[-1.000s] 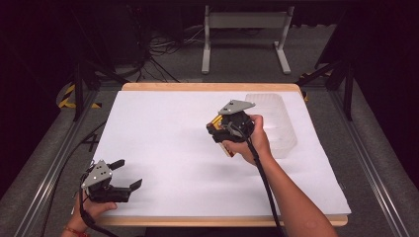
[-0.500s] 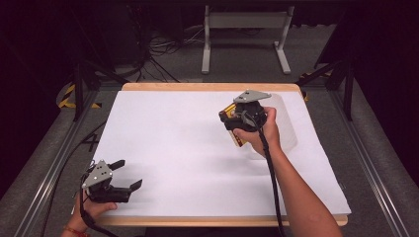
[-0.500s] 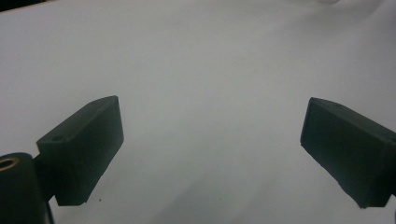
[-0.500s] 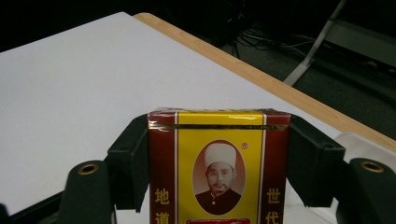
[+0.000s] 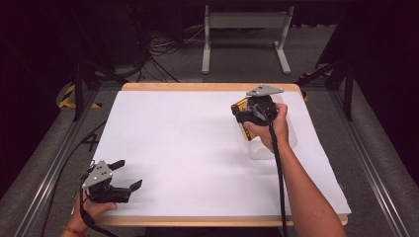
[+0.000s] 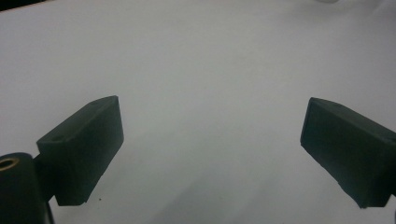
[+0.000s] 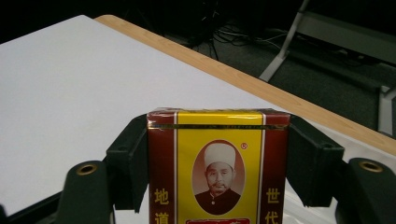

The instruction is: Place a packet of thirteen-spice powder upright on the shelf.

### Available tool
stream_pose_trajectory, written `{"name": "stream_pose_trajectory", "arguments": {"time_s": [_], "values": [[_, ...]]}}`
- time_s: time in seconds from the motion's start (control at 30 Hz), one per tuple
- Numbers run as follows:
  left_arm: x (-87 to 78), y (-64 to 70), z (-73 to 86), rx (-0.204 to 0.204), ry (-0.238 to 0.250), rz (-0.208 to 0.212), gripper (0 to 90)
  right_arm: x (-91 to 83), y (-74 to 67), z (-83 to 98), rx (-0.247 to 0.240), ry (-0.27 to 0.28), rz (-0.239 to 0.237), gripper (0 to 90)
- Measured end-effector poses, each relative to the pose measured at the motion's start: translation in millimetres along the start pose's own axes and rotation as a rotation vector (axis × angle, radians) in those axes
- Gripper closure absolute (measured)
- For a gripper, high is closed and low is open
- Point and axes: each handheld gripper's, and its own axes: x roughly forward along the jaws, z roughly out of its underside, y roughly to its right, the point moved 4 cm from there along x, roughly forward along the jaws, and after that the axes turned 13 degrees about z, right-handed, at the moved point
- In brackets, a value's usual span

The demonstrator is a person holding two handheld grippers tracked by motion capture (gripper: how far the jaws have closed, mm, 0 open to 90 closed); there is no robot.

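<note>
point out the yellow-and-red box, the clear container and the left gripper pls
yellow-and-red box (image 7: 218, 163): right gripper view, front face, clamped between the jaws.
clear container (image 5: 291, 140): high view, its right wall beside the hand.
left gripper (image 5: 124, 174): high view, gap between its open jaws.

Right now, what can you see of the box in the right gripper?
The box is a small rectangular pack, glossy as if film-wrapped, with a yellow front panel, dark red side bands, gold trim near the top, an oval portrait and Chinese characters. It stands upright in the right gripper view, clamped on both sides by the right gripper. In the high view it is held above the table's far right part, over a clear container.
</note>
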Motion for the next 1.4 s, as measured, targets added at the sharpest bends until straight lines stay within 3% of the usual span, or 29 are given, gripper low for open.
{"name": "stream_pose_trajectory", "arguments": {"time_s": [0.8, 0.9, 1.4], "values": [[-1.1, 0.3, 0.2, -0.001, 0.001, 0.001, 6.6, 17.1, 37.7, 31.1, 0.100, -0.063, 0.070, 32.5], [-1.2, 0.4, 0.0, -0.002, 0.002, 0.002, 6.6, 16.5, 40.9, 33.5, 0.126, -0.062, 0.068, 32.4], [-0.8, 0.7, -0.1, -0.001, 0.001, 0.002, 6.6, 8.4, 52.6, 37.4, 0.154, -0.053, 0.099, 32.1]]}}
